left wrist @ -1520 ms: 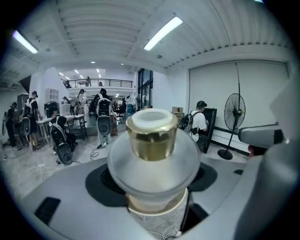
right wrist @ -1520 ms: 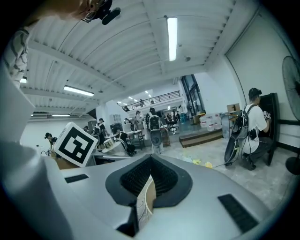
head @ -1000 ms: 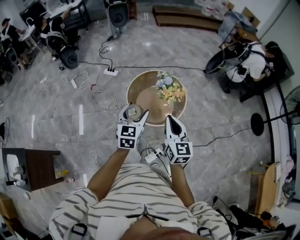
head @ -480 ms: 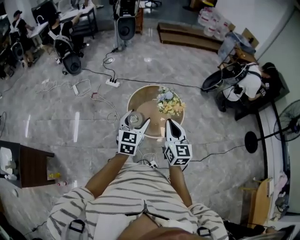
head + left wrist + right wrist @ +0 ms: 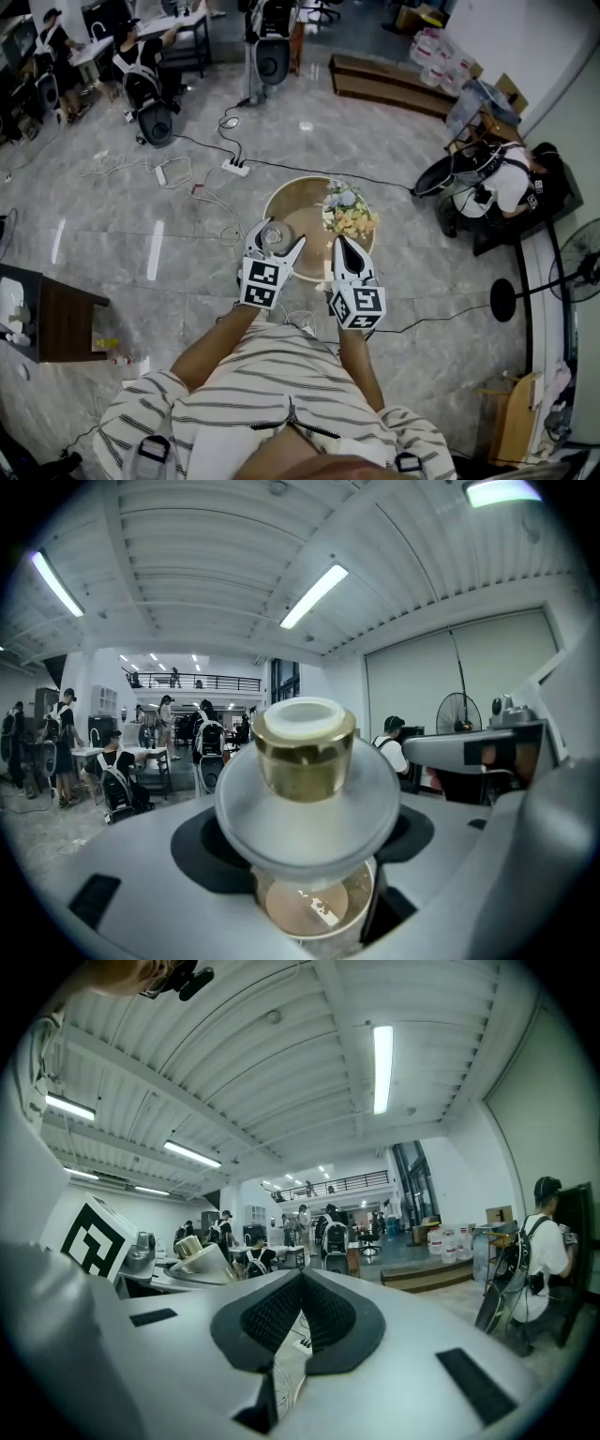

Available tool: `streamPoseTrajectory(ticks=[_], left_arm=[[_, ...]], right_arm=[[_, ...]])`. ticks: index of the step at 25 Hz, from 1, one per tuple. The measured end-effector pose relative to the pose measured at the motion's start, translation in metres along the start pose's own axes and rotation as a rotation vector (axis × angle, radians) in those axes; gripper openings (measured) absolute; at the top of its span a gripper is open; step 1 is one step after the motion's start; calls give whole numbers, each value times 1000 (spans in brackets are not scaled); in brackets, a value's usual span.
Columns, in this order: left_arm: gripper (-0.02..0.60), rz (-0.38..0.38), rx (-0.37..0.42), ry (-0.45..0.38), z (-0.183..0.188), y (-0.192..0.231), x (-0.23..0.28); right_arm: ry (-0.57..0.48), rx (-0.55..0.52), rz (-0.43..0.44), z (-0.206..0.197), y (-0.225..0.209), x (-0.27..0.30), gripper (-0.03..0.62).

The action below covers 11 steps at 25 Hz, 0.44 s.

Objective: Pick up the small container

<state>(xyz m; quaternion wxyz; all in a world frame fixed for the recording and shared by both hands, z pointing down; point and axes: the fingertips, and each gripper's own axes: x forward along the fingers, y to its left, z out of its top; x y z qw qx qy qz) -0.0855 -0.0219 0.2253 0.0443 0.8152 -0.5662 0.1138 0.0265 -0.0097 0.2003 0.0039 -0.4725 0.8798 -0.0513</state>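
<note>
A round wooden tabletop [image 5: 298,217] is seen below, with a flower bouquet [image 5: 349,214] set toward its far right edge. The left tool [image 5: 275,240] is poised over the near left edge, its jaws spread wide and pressed on the small container [image 5: 304,761], a clear jar with a gold cap. The right tool [image 5: 300,1314] is closed, with nothing in it. The lifting step is judged in hand, the jar seemingly raised. A firm grip and a level lift are called for next.
</note>
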Motion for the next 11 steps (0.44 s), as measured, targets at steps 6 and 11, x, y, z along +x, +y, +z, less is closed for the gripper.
streamPoseTrajectory(ticks=[6, 11], left_arm=[[331, 5, 6, -14, 5, 6, -3], [331, 5, 6, -36, 14, 23, -2]], right_arm=[[-10, -6, -2, 5, 2, 4, 9], [-22, -21, -1, 11, 11, 19, 9]])
